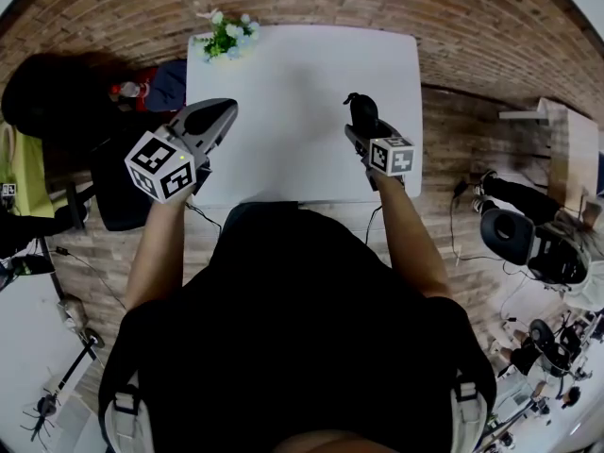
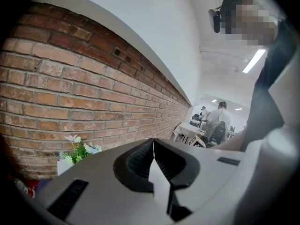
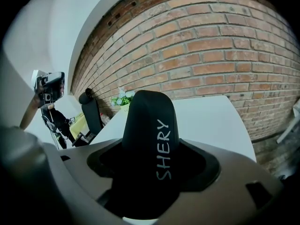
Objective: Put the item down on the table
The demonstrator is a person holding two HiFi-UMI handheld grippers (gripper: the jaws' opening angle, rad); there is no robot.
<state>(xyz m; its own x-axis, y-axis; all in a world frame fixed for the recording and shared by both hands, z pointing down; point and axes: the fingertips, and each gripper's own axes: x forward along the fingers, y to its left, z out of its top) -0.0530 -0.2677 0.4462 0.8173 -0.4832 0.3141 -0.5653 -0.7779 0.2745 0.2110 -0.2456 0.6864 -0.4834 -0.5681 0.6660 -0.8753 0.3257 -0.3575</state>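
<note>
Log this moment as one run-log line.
right gripper: shut on black item, over white table | left gripper: shut, empty | item: not released

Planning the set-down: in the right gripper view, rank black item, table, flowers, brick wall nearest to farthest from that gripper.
1. black item, between the jaws.
2. table, below and ahead.
3. flowers, far left corner.
4. brick wall, behind.

Your item [image 3: 147, 144] is black with white lettering; your table [image 1: 283, 111] is white, the wall [image 3: 225, 46] red brick with pale mortar, the flowers [image 1: 226, 38] white and blue over green leaves.
</note>
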